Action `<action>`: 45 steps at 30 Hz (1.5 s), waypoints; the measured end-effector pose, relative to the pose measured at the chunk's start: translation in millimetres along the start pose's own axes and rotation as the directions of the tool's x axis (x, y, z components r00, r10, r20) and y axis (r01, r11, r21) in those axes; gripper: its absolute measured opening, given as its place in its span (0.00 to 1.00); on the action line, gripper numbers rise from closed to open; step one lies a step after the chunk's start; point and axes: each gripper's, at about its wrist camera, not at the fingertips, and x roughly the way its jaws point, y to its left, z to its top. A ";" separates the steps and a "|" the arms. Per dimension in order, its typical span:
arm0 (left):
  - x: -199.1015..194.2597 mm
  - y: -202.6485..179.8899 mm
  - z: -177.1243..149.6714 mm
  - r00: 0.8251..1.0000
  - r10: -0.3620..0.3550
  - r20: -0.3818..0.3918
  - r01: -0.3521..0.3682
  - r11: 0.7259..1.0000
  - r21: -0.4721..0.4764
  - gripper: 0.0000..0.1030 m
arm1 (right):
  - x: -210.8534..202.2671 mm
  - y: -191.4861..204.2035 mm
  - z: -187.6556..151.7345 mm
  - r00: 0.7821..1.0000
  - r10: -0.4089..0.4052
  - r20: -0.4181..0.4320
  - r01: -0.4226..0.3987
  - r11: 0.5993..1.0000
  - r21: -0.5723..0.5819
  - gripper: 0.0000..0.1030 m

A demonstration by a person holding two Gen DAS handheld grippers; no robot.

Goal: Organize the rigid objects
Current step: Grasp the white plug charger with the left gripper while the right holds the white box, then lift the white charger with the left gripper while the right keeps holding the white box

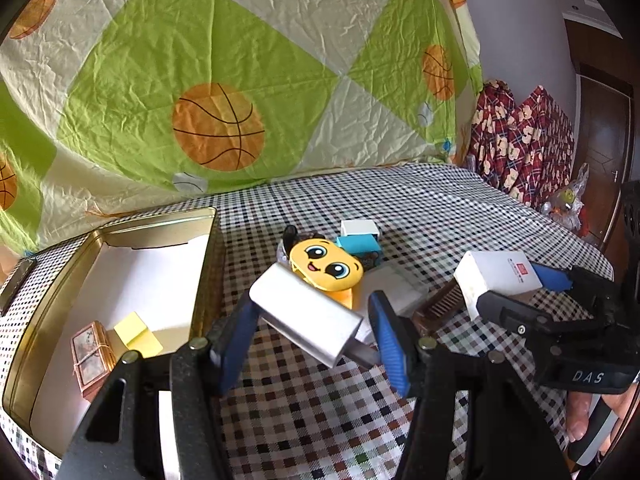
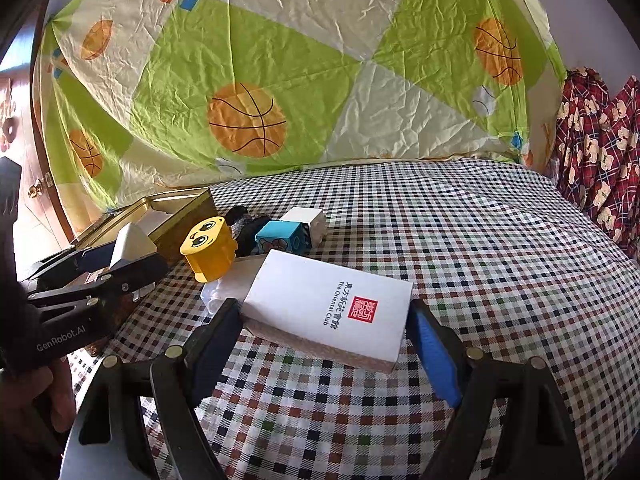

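1. Left wrist view gives me the room first: a crumpled green-and-cream sheet printed with basketballs [image 1: 218, 126] hangs behind the bench, with red plaid fabric [image 1: 520, 140] and a dark wooden door [image 1: 604, 152] off to the right.
2. My bench [image 1: 440, 208] is covered in a small checked cloth.
3. On its left side sits an open gold tin [image 1: 208, 264] lined in white; inside it, near the front, I see a copper-coloured little box [image 1: 90, 356] just beside a pale yellow block [image 1: 136, 334].
4. My right gripper [image 2: 324, 332], angled down at the bench, has its jaws set wide on either side of a white box with a red seal [image 2: 320, 300]; both pads sit against the box's ends, grasping it, its front edge tilted up off the cloth.
5. My left gripper [image 1: 316, 334] also tilts downward; its jaws are clenched on a silver metal block [image 1: 304, 312], held slantwise clear of the cloth, just right of the tin.
6. Behind the silver block lies the small clutter: a yellow smiley-face toy [image 1: 326, 266], a blue block [image 1: 358, 245] touching a white block [image 1: 359, 227], and a brown comb [image 1: 440, 300] near the white box.
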 end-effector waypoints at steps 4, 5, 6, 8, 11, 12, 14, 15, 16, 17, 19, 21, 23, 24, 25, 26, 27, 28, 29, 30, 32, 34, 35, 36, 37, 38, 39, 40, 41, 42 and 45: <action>-6.1 4.7 -1.3 1.000 0.007 0.029 -0.006 1.000 -0.024 0.55 | -4.4 7.2 5.2 0.999 0.002 0.043 -0.001 1.000 -0.021 0.82; -7.2 5.6 -1.3 0.999 0.008 0.036 -0.007 1.000 -0.029 0.55 | -5.4 10.7 6.4 0.998 -0.011 0.062 0.013 0.999 -0.036 0.82; -8.7 6.4 -1.7 0.999 0.009 0.043 -0.008 0.999 -0.034 0.55 | -3.5 13.0 7.6 0.998 -0.017 0.056 0.019 0.999 -0.046 0.82; -11.3 7.5 -2.2 0.998 0.011 0.057 -0.009 0.999 -0.042 0.55 | -0.8 14.9 8.3 0.999 -0.004 0.043 0.006 0.999 -0.046 0.82; -13.6 7.5 -2.5 0.997 0.017 0.069 -0.014 0.999 -0.045 0.55 | -2.4 16.3 8.9 0.999 -0.006 0.053 0.009 0.999 -0.051 0.82; -14.7 6.6 -2.8 0.997 0.020 0.073 -0.017 0.999 -0.044 0.55 | -3.1 16.5 9.3 0.998 -0.005 0.056 0.008 0.999 -0.049 0.82; -16.5 6.3 -3.0 0.996 0.026 0.083 -0.023 0.999 -0.044 0.55 | -5.0 17.2 11.1 0.998 -0.001 0.065 0.004 0.999 -0.046 0.82; -17.8 6.0 -3.6 0.996 0.028 0.088 -0.024 0.999 -0.044 0.55 | -6.0 17.7 12.7 0.998 0.001 0.070 0.002 0.999 -0.046 0.82; -18.7 6.1 -3.7 0.995 0.030 0.093 -0.026 0.999 -0.044 0.55 | -7.1 18.3 14.2 0.997 0.002 0.076 0.002 0.999 -0.047 0.82; -19.7 6.6 -3.9 0.995 0.034 0.098 -0.029 0.998 -0.046 0.55 | -8.8 19.4 16.1 0.996 0.002 0.084 0.002 0.999 -0.051 0.82; -22.7 7.8 -4.6 0.993 0.041 0.112 -0.035 0.998 -0.055 0.55 | -11.1 21.8 19.4 0.995 0.000 0.102 0.006 0.998 -0.057 0.82; -25.4 9.5 -5.4 0.991 0.048 0.125 -0.040 0.997 -0.066 0.55 | -11.7 23.4 22.6 0.993 0.002 0.115 0.005 0.998 -0.059 0.82; -27.5 11.2 -5.7 0.989 0.052 0.136 -0.043 0.996 -0.075 0.55 | -10.6 25.3 24.6 0.992 0.002 0.128 0.006 0.998 -0.064 0.82; -28.1 11.9 -5.7 0.989 0.053 0.140 -0.043 0.996 -0.078 0.55 | -9.8 25.9 24.5 0.991 0.002 0.133 0.007 0.998 -0.065 0.82; -28.6 12.2 -5.4 0.988 0.053 0.142 -0.042 0.996 -0.079 0.55 | -8.3 25.9 24.5 0.991 0.002 0.136 0.007 0.998 -0.064 0.82; -29.1 12.5 -5.4 0.988 0.053 0.145 -0.041 0.996 -0.079 0.55 | -6.4 25.4 24.7 0.991 0.002 0.137 0.006 0.998 -0.060 0.82; -29.7 12.7 -5.5 0.987 0.054 0.149 -0.042 0.996 -0.080 0.55 | -5.3 24.6 25.1 0.991 0.004 0.135 0.004 0.999 -0.054 0.82; -30.3 12.6 -5.7 0.987 0.055 0.152 -0.043 0.996 -0.080 0.55 | -5.3 23.8 25.9 0.990 0.002 0.143 0.005 0.999 -0.049 0.82; -30.6 12.5 -5.7 0.987 0.053 0.154 -0.042 0.996 -0.078 0.55 | -5.3 23.5 26.6 0.989 -0.001 0.148 0.009 0.999 -0.049 0.82; -31.1 11.8 -6.0 0.986 0.055 0.157 -0.044 0.996 -0.076 0.50 | -5.0 23.0 27.4 0.989 -0.003 0.150 0.011 0.999 -0.047 0.82; -32.3 9.8 -7.0 0.986 0.052 0.159 -0.041 0.997 -0.070 0.42 | -3.8 21.0 29.0 0.988 -0.008 0.152 0.014 0.999 -0.038 0.82; -32.6 8.1 -6.7 0.986 0.053 0.161 -0.043 0.997 -0.065 0.35 | -3.9 19.6 30.2 0.987 -0.011 0.162 0.016 0.999 -0.029 0.82; -31.8 7.6 -6.4 0.986 0.051 0.156 -0.042 0.997 -0.061 0.35 | -4.3 20.0 30.5 0.986 -0.013 0.167 0.017 0.999 -0.027 0.82; -31.4 7.6 -6.0 0.987 0.052 0.153 -0.043 0.997 -0.062 0.35 | -4.2 20.3 30.9 0.985 -0.014 0.171 0.019 0.999 -0.027 0.82; -31.1 8.1 -5.8 0.987 0.053 0.151 -0.044 0.997 -0.063 0.35 | -3.9 20.9 31.1 0.985 -0.015 0.171 0.020 0.999 -0.028 0.82; -31.0 8.6 -5.9 0.987 0.050 0.150 -0.040 0.997 -0.066 0.35 | -3.8 21.6 31.0 0.985 -0.016 0.171 0.022 0.999 -0.030 0.82; -30.7 9.6 -5.8 0.988 0.046 0.147 -0.036 0.997 -0.069 0.35 | -4.0 22.0 31.1 0.985 -0.019 0.174 0.025 0.999 -0.031 0.82; -30.7 10.5 -6.0 0.988 0.043 0.145 -0.033 0.997 -0.073 0.35 | -4.5 22.4 31.0 0.984 -0.022 0.176 0.028 0.999 -0.032 0.82; -30.8 12.3 -6.1 0.989 0.039 0.144 -0.028 0.996 -0.080 0.35 | -4.9 22.4 30.7 0.984 -0.022 0.178 0.028 0.999 -0.031 0.82; -31.2 14.5 -6.4 0.989 0.035 0.143 -0.023 0.996 -0.088 0.35 | -5.7 22.1 30.5 0.983 -0.022 0.182 0.028 0.999 -0.030 0.82; -33.9 24.6 -10.6 0.993 0.034 0.116 -0.020 0.993 -0.120 0.47 | -10.6 21.1 28.9 0.981 -0.030 0.192 0.038 0.999 -0.035 0.82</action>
